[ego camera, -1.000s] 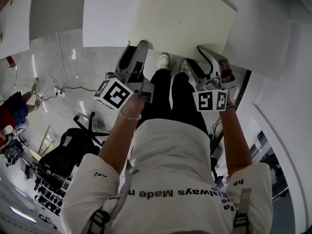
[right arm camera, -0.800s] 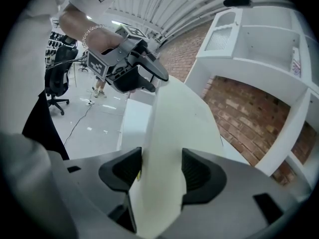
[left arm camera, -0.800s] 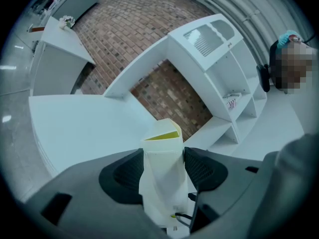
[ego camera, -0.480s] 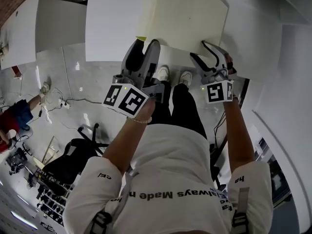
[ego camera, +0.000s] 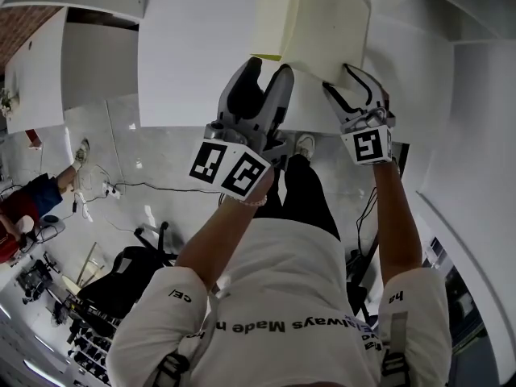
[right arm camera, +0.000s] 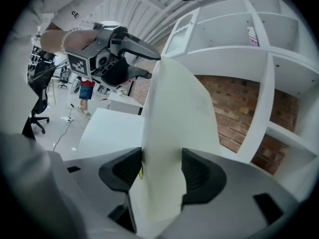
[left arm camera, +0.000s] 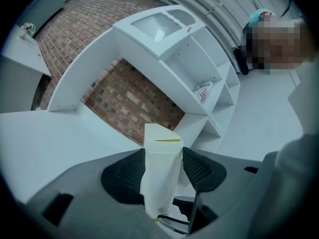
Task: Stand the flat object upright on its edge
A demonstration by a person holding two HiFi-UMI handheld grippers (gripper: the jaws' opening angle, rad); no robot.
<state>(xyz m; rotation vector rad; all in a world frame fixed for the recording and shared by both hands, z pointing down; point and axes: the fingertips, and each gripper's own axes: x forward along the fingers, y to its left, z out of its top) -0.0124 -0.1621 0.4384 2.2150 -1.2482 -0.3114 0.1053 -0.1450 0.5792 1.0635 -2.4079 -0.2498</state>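
Observation:
The flat object is a thin cream board (ego camera: 322,22) with a yellow strip at one corner, held up over the white table (ego camera: 193,55) and tipped steeply. In the head view my left gripper (ego camera: 262,75) grips its near left corner and my right gripper (ego camera: 355,79) its near right edge. In the left gripper view, the board (left arm camera: 160,178) stands between both black pads, and my left gripper (left arm camera: 163,156) has just been closing on it. The right gripper view has the board (right arm camera: 174,113) rising out of my right gripper (right arm camera: 160,166), whose pads press both faces.
White shelving (left arm camera: 192,68) stands against a brick wall (left arm camera: 132,96) beyond the table. On the floor at the left are a black office chair (ego camera: 129,264), cables and a seated person (ego camera: 28,204). A second white table (ego camera: 32,63) sits far left.
Both grippers have moved forward over the table and the left one has risen and rolled. The board has swung from lying nearly flat to steeply tilted, now seen almost edge-on.

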